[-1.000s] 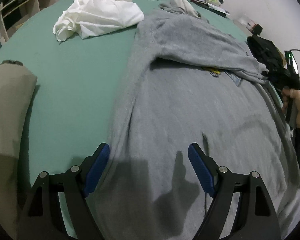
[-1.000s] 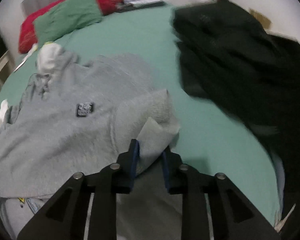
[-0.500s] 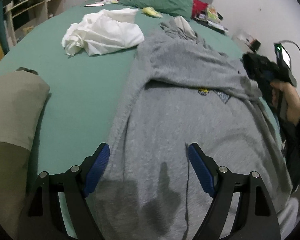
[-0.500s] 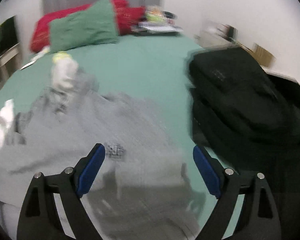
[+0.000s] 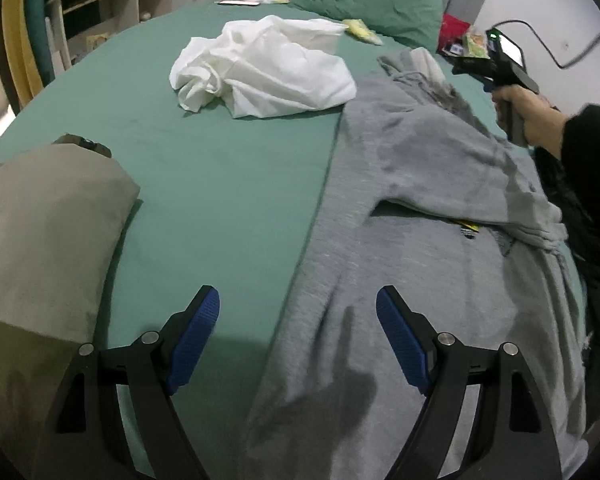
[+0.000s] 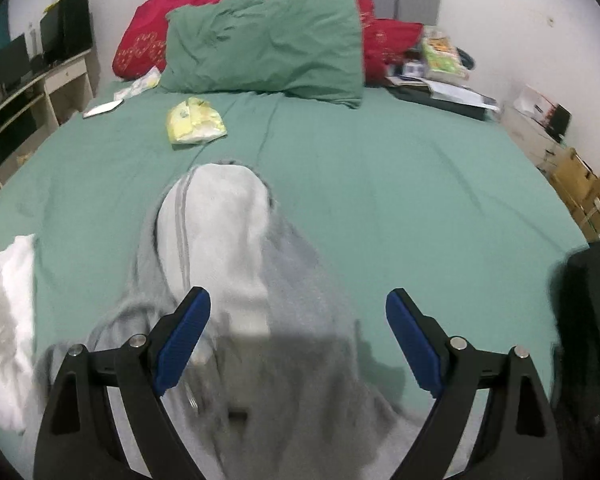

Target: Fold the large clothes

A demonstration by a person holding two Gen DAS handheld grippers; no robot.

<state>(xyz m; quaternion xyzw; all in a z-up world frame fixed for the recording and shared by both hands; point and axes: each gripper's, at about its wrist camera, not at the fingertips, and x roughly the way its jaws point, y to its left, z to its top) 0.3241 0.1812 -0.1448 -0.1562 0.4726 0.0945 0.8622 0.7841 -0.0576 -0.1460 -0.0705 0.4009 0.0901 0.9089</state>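
**Inspector:** Where is the garment being found?

**Assessor:** The grey hooded sweatshirt (image 5: 420, 264) is being seen spread lengthwise on the green bed sheet (image 5: 220, 184), hood (image 6: 216, 232) toward the pillows, with one sleeve (image 5: 472, 184) lying folded across the chest. A crumpled white garment (image 5: 268, 72) is lying just beside its far left edge, and a black garment (image 6: 588, 320) is being noted at the right.

**Inspector:** And the grippers?

**Assessor:** The left gripper (image 5: 298, 336) is being held released, jaws wide, above the sweatshirt's lower left edge, with nothing between the pads. The right gripper (image 6: 298, 336) is also being recorded as released; its jaws have just been opening, and they are hanging over the hood with no cloth pinched.

**Inspector:** How is the fabric being judged to handle?

**Assessor:** It is being judged soft, limp and fairly thick, likely to sag and drag on the sheet rather than slip. A hold at the hem corners or shoulder seams is being advised, pinching through both layers so the body is being carried over together.

**Inspector:** Any markings?

**Assessor:** A small yellow and blue chest print (image 5: 470, 228) is being partly hidden under the sleeve; no writing is being read. Packaging near the pillows is too blurred.
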